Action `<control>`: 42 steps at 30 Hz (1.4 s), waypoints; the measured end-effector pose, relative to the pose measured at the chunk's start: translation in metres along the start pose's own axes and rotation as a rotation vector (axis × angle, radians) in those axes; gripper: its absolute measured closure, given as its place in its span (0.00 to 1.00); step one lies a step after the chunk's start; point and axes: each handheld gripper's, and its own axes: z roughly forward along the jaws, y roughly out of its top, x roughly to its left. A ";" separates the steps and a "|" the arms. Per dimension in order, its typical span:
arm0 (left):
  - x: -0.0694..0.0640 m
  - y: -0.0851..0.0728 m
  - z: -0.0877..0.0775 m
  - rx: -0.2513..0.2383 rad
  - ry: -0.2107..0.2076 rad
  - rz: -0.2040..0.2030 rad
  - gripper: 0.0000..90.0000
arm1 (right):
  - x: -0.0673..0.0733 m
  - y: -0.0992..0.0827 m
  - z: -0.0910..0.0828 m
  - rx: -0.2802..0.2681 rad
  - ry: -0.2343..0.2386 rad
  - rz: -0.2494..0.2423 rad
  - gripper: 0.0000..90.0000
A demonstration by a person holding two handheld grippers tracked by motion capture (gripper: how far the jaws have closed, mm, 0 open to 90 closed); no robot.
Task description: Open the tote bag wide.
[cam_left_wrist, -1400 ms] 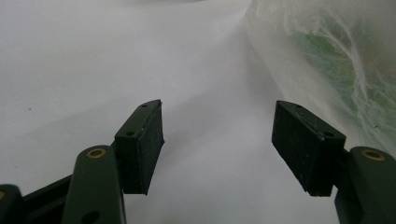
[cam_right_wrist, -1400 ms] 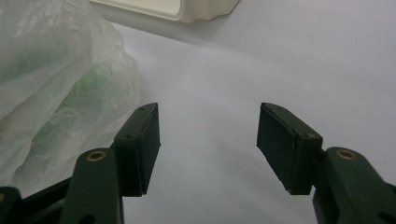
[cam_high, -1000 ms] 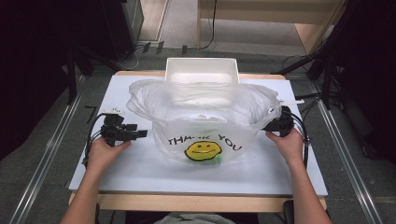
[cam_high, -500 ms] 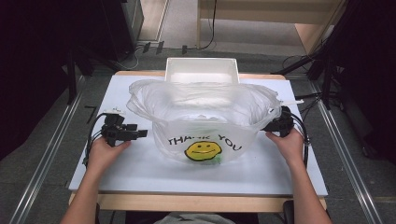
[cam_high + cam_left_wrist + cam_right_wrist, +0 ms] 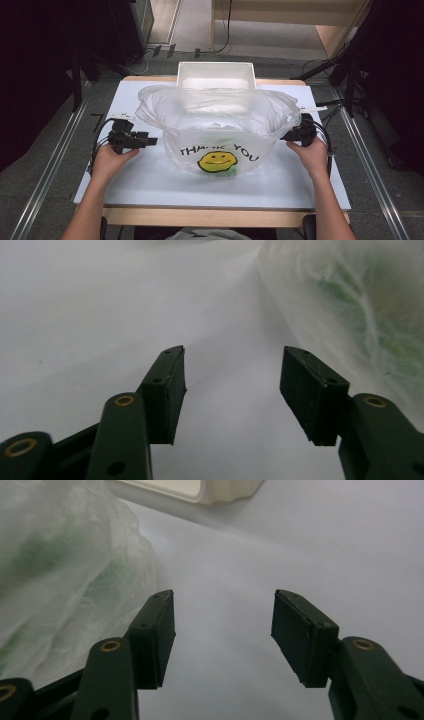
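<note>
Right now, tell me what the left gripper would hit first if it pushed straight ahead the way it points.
Probably the plastic bag. The left gripper points across the table at the bag's side, jaws open with nothing between them. In the left gripper view the bag sits slightly right of the jaws' line, so contact may be glancing.

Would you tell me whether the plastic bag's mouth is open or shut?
Open: the plastic bag stands with its rim spread wide.

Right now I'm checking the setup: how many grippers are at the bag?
2. The left gripper sits at the plastic bag's left side, the right gripper at its right; both open, holding nothing.
</note>
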 end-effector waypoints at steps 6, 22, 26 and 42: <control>0.003 0.027 -0.012 -0.001 -0.044 0.043 0.60 | 0.002 0.011 -0.020 -0.041 0.035 -0.022 0.52; -0.013 0.103 -0.047 0.021 -0.099 0.126 0.92 | -0.002 0.068 -0.073 -0.071 0.121 -0.111 0.69; -0.015 0.115 -0.055 -0.004 -0.108 0.149 1.00 | -0.001 0.087 -0.088 -0.073 0.127 -0.117 0.80; -0.040 0.181 -0.103 -0.076 -0.177 0.252 1.00 | 0.046 0.164 -0.129 -0.140 0.198 -0.259 1.00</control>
